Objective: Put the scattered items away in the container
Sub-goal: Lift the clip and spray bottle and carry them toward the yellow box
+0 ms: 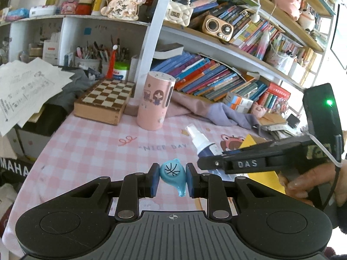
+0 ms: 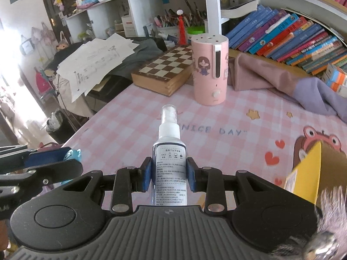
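My left gripper (image 1: 172, 178) is shut on a small light-blue whistle (image 1: 172, 172) with a basketball drawing, held above the pink checked tablecloth (image 1: 91, 143). My right gripper (image 2: 169, 174) is shut on a small spray bottle (image 2: 169, 151) with a white cap and dark label, nozzle pointing away from me. In the left wrist view the right gripper (image 1: 208, 163) comes in from the right, a hand behind it, with the spray bottle (image 1: 202, 142) in it. A yellow cardboard box (image 2: 314, 173) stands at the right edge, partly hidden; it also shows behind the right gripper as the yellow box (image 1: 263, 178).
A pink cylindrical humidifier (image 2: 209, 71) stands mid-table. A wooden chessboard box (image 2: 164, 71) lies behind it to the left. Pink and lilac cloth (image 2: 292, 86) is bunched at the right, under shelves of books (image 2: 292, 32). Loose papers (image 2: 97, 60) overhang the left side.
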{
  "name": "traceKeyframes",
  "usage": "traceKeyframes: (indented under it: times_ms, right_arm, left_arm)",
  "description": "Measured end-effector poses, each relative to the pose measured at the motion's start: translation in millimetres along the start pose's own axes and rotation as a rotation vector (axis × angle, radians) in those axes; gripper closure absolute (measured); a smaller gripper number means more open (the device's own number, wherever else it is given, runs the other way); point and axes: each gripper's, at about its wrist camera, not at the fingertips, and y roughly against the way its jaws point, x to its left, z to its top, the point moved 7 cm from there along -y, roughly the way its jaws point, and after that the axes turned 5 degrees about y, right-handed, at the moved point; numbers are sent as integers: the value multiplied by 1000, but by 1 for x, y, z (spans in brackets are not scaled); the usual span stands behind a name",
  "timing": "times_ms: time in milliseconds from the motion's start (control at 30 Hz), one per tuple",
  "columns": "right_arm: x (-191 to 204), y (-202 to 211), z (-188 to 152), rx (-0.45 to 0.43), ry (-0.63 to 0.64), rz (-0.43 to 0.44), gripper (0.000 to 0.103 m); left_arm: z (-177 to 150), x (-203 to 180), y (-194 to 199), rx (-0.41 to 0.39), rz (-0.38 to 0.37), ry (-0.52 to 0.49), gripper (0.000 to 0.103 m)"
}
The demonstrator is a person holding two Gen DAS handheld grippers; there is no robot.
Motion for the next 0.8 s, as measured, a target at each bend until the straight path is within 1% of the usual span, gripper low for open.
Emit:
traceKeyframes:
  times_ms: [200, 333, 533, 800]
  right_arm:
    - [19, 28, -24, -28, -40, -22, 73]
    - [28, 42, -42, -38, -111, -36, 73]
    - [36, 59, -69, -55, -152, -105, 73]
    - [52, 84, -101, -67, -178, -134, 73]
  left_arm:
    - [-8, 4, 27, -17, -11, 12, 79]
    - [-16, 7, 39, -16, -6, 14, 79]
    - [-29, 10, 54, -15, -1, 24, 79]
    - [-50, -4, 68, 21, -50, 7, 79]
